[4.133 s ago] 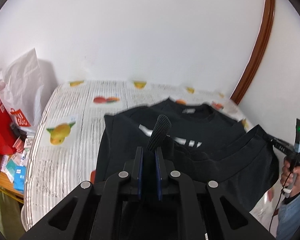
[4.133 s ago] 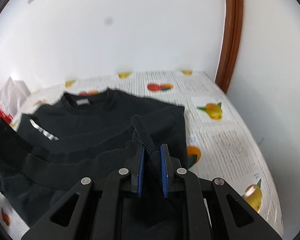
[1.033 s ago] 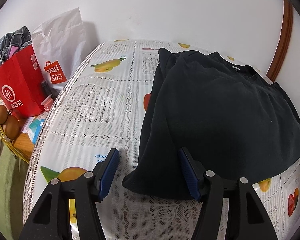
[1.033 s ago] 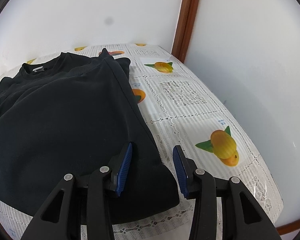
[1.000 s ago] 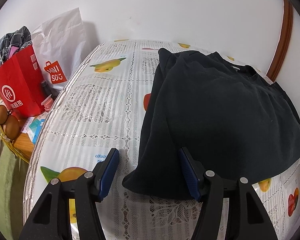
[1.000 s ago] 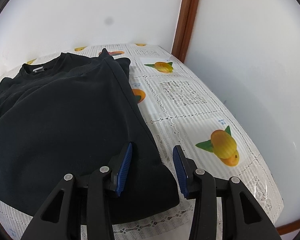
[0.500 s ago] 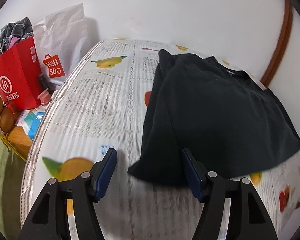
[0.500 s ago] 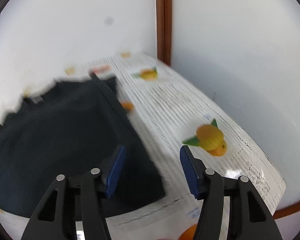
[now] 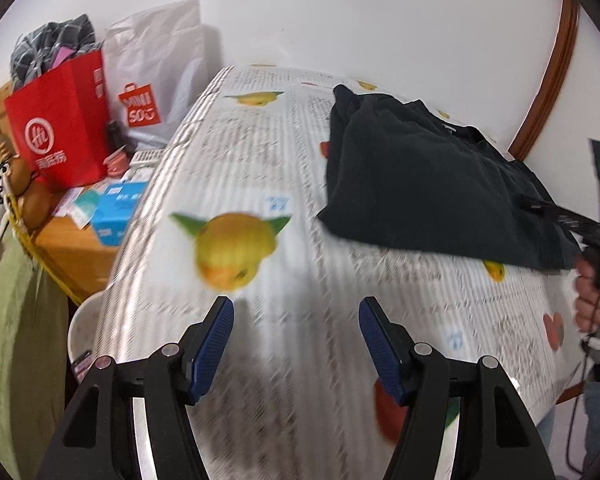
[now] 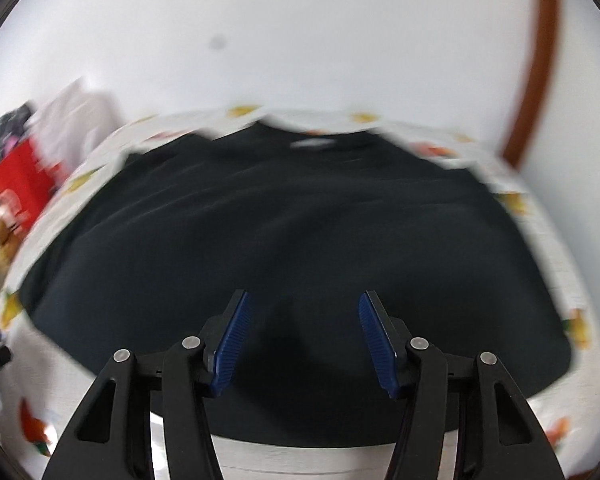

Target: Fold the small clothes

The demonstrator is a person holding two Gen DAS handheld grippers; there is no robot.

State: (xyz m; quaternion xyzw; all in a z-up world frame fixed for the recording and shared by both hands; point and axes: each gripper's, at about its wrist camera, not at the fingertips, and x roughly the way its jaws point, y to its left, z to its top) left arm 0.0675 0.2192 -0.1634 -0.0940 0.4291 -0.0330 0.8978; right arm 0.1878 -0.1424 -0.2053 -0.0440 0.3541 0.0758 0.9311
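Observation:
A black top (image 9: 420, 184) lies folded flat on the fruit-print tablecloth (image 9: 308, 264), its collar toward the wall. In the left wrist view it sits up and to the right of my left gripper (image 9: 296, 306), which is open over bare cloth with nothing between its fingers. The right wrist view is blurred; there the black top (image 10: 300, 220) fills the middle. My right gripper (image 10: 302, 300) hangs open over the middle of its near edge, its pads apart from the fabric. A hand (image 9: 592, 292) holds that gripper at the right edge.
A red paper bag (image 9: 60, 128) and a white bag (image 9: 156, 68) stand beyond the table's left edge, with a blue box (image 9: 118, 208) on a low wooden surface. White walls close the back and right, with a brown door frame (image 9: 548, 80).
My left gripper has drawn back and left, off the top's near left corner. My right gripper has swung left from the near right corner to the middle, with its jaws now wider.

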